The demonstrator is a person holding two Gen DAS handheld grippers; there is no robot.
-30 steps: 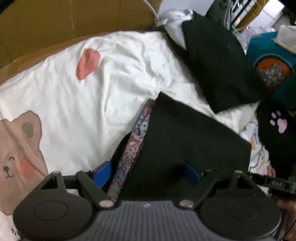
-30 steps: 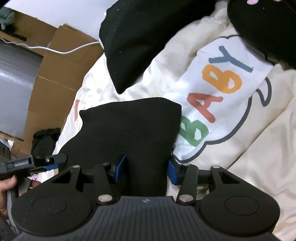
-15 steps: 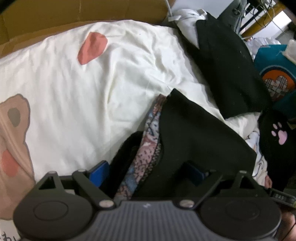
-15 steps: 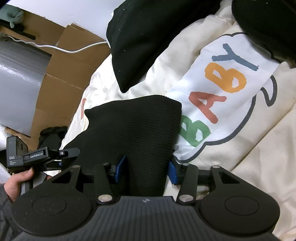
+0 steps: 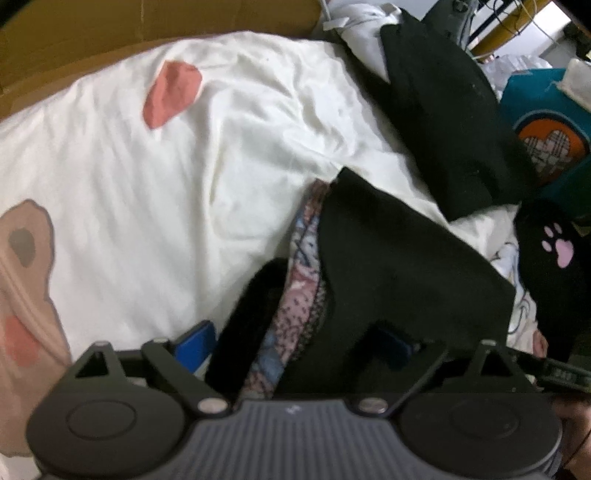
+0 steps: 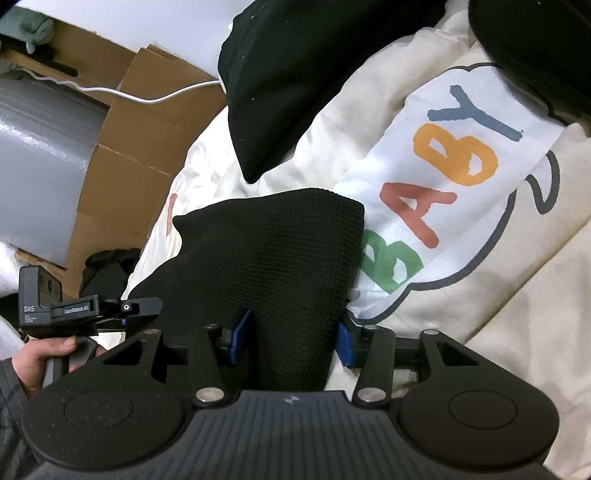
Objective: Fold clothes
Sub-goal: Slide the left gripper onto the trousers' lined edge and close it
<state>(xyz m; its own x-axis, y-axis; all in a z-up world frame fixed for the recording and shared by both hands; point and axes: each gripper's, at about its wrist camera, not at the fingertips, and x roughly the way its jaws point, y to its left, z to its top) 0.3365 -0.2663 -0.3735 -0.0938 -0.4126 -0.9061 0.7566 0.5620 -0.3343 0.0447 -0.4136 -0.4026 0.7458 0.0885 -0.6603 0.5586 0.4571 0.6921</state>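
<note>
Item: black knit garment (image 6: 273,258), soft, limp, light. We are pinching its near edge in the right gripper (image 6: 291,341); the left gripper (image 5: 295,343), just opening wide, is seemingly releasing.

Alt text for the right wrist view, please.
The right gripper has a folded black knit garment between its blue pads, lying on a cream bedsheet printed "BABY". The left gripper is at the left edge.

Brown cardboard (image 6: 122,155) along white wall (image 6: 155,22); cartoon-print bedsheet (image 5: 155,206).
</note>
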